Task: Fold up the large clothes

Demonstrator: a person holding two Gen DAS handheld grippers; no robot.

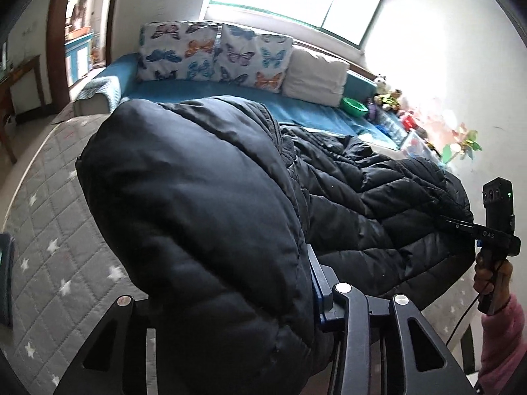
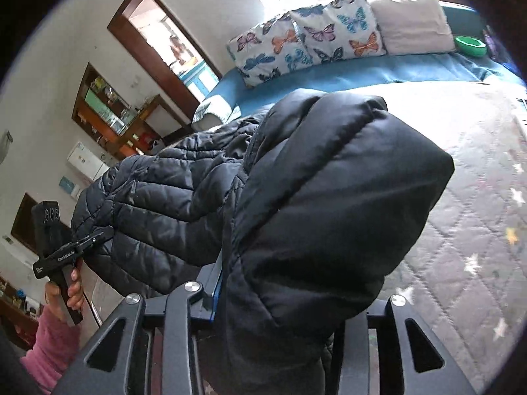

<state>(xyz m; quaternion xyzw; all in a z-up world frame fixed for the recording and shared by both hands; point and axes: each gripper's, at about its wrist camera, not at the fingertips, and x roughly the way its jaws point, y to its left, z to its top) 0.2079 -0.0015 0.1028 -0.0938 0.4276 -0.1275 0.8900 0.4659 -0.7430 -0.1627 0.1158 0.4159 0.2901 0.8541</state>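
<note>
Black puffer jacket (image 1: 197, 197) — raised over the grey star-quilted bed cover (image 1: 49, 217), slung between both grippers; cannot tell whether its far part touches the bed. Left gripper (image 2: 108, 229): jaws clamped on a thick puffy fold, padding bulging well past the pads. Right gripper (image 1: 450, 221): jaws pinched on the opposite edge, thin bite of cloth.

Likely risks:
- Slick shell plus springy filling, so a fold squeezing out of either grip under the garment's own weight — then one end dropped, crumpled on the bed, fold lines lost.
- Uneven lift, one side higher, apt to twist the body and skew the crease.
- Bulk blocking most of both wrist views, so hard to judge hidden sleeves or hem; easy to trap one underneath.
- Cable (image 1: 461, 320) trailing from the right handle, a possible snag on loose cloth.
</note>
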